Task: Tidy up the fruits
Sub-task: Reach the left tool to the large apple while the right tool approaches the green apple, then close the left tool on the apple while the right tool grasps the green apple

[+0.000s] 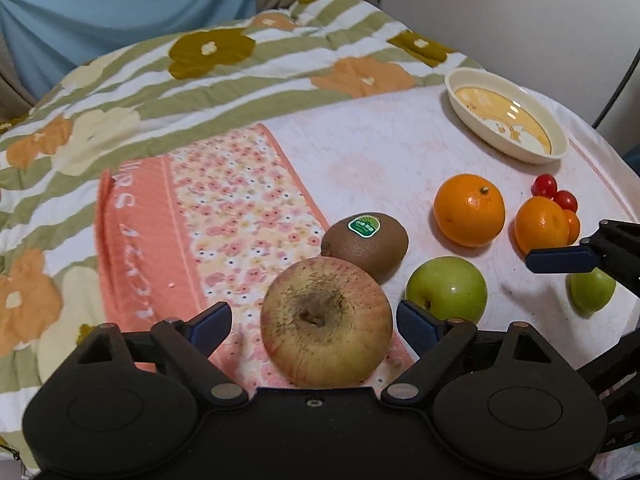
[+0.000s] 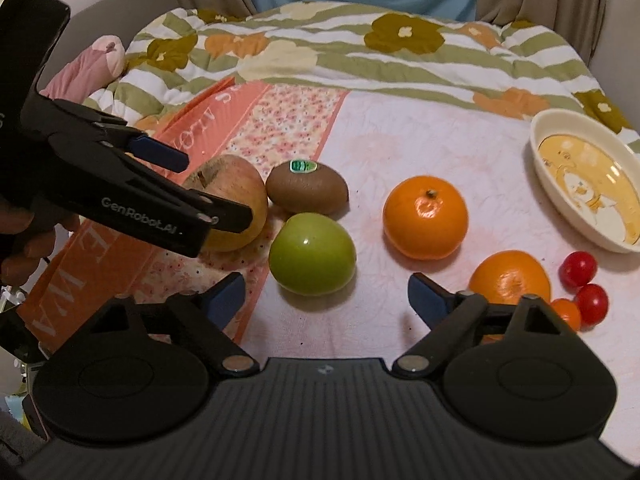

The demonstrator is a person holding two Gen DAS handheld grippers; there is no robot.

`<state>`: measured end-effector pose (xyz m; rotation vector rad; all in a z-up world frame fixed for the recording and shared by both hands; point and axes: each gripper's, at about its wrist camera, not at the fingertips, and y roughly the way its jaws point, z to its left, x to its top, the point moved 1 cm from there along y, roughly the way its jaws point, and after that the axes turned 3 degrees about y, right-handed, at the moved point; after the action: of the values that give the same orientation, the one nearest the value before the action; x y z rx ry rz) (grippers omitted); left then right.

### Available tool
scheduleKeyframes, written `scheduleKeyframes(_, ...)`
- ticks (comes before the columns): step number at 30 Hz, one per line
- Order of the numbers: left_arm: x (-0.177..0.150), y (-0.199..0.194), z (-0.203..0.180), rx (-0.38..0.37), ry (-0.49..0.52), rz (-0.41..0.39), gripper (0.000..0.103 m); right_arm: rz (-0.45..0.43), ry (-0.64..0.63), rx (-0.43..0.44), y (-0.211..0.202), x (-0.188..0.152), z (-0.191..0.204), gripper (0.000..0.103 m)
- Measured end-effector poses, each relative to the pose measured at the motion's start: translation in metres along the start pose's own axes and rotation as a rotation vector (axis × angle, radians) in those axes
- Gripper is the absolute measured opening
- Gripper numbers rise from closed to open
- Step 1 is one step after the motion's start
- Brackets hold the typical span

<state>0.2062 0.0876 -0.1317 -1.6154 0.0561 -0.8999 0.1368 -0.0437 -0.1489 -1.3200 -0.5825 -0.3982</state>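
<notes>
A big yellow-red apple (image 1: 326, 322) sits between the fingers of my left gripper (image 1: 314, 320), which is open; the pads stand close beside it without pressing. The right wrist view shows that gripper (image 2: 196, 186) straddling the same apple (image 2: 236, 188). My right gripper (image 2: 326, 296) is open with only cloth between its fingers, just short of a green apple (image 2: 312, 254) (image 1: 446, 290). A kiwi (image 1: 366, 246) (image 2: 307, 188) touches the big apple. A second green fruit (image 1: 592, 290) lies under the right gripper's finger (image 1: 560, 261), hidden in the right wrist view.
Two oranges (image 2: 425, 218) (image 2: 510, 276), two red cherry tomatoes (image 2: 578, 270) and a small orange one (image 2: 566, 312) lie to the right. A cream oval dish (image 2: 560, 120) (image 1: 480, 76) stands far right. A flowered quilt (image 1: 200, 80) is bunched behind the pink cloth (image 1: 360, 152).
</notes>
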Motion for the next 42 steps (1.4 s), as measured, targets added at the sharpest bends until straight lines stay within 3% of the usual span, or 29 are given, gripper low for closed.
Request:
scheduleKeyframes(5,0.001,0.012,0.002,-0.031,-0.015,0.024,0.089,0.007,-0.014,0.01,0.012,0.002,0.002,0.1)
scheduleKeyframes(10,-0.002,0.02,0.004,-0.064,-0.041,0.047,0.078,0.011,-0.043,0.012,0.018,0.006,0.007,0.094)
scheduleKeyframes(16,-0.002,0.018,0.003,-0.053,-0.041,0.045,0.078,0.009,-0.062,0.022,0.031,0.01,0.01,0.084)
scheduleKeyframes(33,-0.016,0.007,0.009,0.012,-0.05,0.048,0.078,0.017,-0.115,-0.001,0.047,0.014,0.018,0.073)
scheduleKeyframes(42,-0.018,-0.004,0.007,0.038,-0.076,0.027,0.078,-0.008,-0.125,-0.011,0.036,0.015,0.016,0.072)
